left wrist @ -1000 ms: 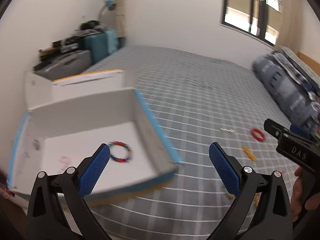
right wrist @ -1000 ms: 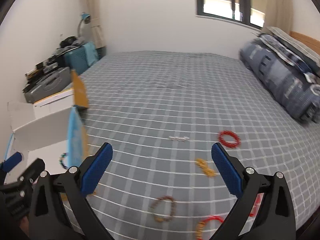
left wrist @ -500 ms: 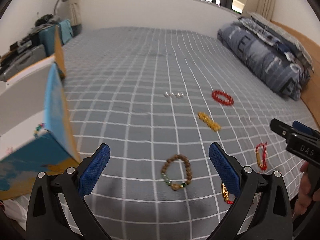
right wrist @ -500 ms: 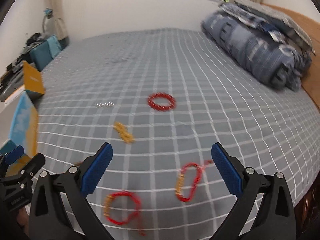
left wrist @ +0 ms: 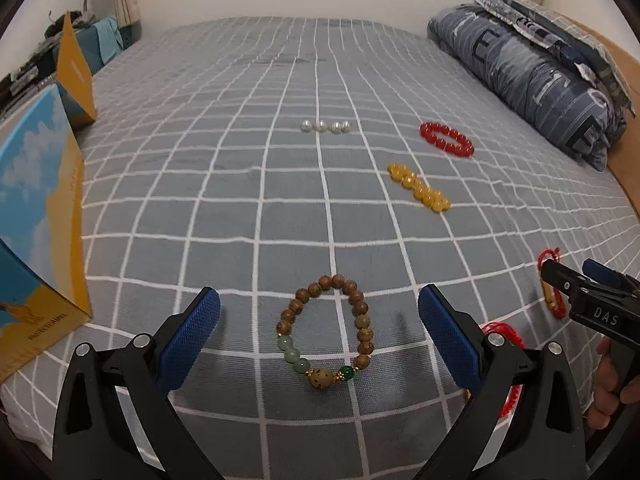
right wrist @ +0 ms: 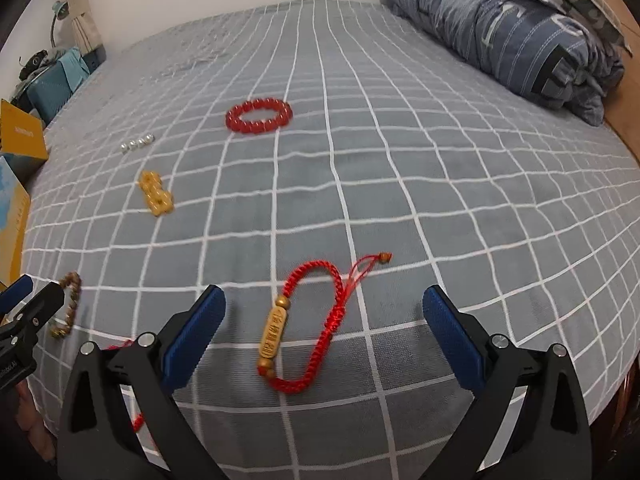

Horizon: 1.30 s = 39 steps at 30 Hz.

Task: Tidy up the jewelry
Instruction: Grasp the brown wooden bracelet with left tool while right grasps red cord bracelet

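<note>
A brown wooden-bead bracelet [left wrist: 326,332] with green beads lies on the grey checked bedspread, between the wide-open fingers of my left gripper [left wrist: 319,338]. A red braided cord bracelet [right wrist: 308,322] with a gold tube charm lies between the open fingers of my right gripper [right wrist: 324,330]. Farther off lie a red bead bracelet [left wrist: 447,139] [right wrist: 259,115], a yellow bead bracelet [left wrist: 418,187] [right wrist: 156,193] and a short row of pearls [left wrist: 326,126] [right wrist: 137,143]. Another red cord piece [left wrist: 505,330] is partly hidden behind my left gripper's right finger.
A blue and yellow cardboard box [left wrist: 38,216] stands at the left edge of the bed, its flap raised. A folded blue quilt [left wrist: 532,76] [right wrist: 516,28] lies along the right side. A suitcase and clutter [right wrist: 52,76] sit beyond the bed's far left corner.
Both grippers swung right from the box and lowered toward the bed. The wooden bracelet now sits between the left fingers, the red cord bracelet between the right fingers. Both stayed open.
</note>
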Available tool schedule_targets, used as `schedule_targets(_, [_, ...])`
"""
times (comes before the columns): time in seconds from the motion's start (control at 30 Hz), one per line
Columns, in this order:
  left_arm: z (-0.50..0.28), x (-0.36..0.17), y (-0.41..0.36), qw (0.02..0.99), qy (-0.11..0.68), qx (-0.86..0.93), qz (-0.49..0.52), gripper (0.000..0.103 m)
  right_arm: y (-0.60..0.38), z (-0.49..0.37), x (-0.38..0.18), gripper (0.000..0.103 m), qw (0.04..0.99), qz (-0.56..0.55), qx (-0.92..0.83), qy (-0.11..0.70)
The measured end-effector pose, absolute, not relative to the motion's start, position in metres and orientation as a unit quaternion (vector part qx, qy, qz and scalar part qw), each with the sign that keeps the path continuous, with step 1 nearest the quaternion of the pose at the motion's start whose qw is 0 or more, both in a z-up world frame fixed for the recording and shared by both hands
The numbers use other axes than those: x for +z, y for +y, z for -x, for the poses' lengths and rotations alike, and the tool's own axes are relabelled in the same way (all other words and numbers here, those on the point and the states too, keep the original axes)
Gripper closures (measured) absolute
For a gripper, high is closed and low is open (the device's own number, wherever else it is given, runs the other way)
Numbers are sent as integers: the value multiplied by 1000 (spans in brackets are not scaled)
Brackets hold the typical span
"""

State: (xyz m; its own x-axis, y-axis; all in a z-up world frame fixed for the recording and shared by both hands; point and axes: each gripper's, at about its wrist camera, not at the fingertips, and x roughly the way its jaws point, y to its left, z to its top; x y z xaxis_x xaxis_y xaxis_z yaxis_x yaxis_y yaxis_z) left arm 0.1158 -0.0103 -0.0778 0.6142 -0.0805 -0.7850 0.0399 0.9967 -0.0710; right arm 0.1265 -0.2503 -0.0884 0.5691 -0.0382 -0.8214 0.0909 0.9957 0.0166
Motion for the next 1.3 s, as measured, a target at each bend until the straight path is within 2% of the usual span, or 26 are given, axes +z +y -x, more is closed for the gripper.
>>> schedule_targets(0.33, [-123,-101,-7,879,474,-37,21,9,-252,-134,-108,8,874,-28,-45,482])
schedule_targets(0.4, [-122,-101,-5,878,476,-34,22,15,-250,-134,-109,9,874,-23,-45,483])
schedule_targets(0.47, [-121,-100,-3,879,476,-32,19,30,-249,-135,-110,12,874,-23,-41,483])
schedule_targets(0.67, [-116,-96,1,878,477,-33,10,56,-243,-132,-108,33,876,-13,-24,482])
schedule_targets(0.73, [-116,-95,2,878,477,-32,10,63,-241,-131,-107,46,877,-13,-17,481])
schedule_targets(0.87, [-114,-94,2,879,475,-36,8,76,-238,-130,-106,60,878,-12,-3,478])
schedule_targets(0.9, [-113,-93,3,879,475,-36,8,78,-237,-130,-106,66,878,-11,0,478])
schedule_targets(0.97, [-113,-92,3,881,472,-37,9,91,-235,-129,-106,75,879,-9,6,477])
schedule_targets(1.03, [-112,-90,4,883,468,-35,17,96,-234,-129,-106,88,880,-5,6,475])
schedule_targets(1.3, [-109,-83,4,891,452,-43,26,96,-240,-125,-102,88,887,-17,6,461])
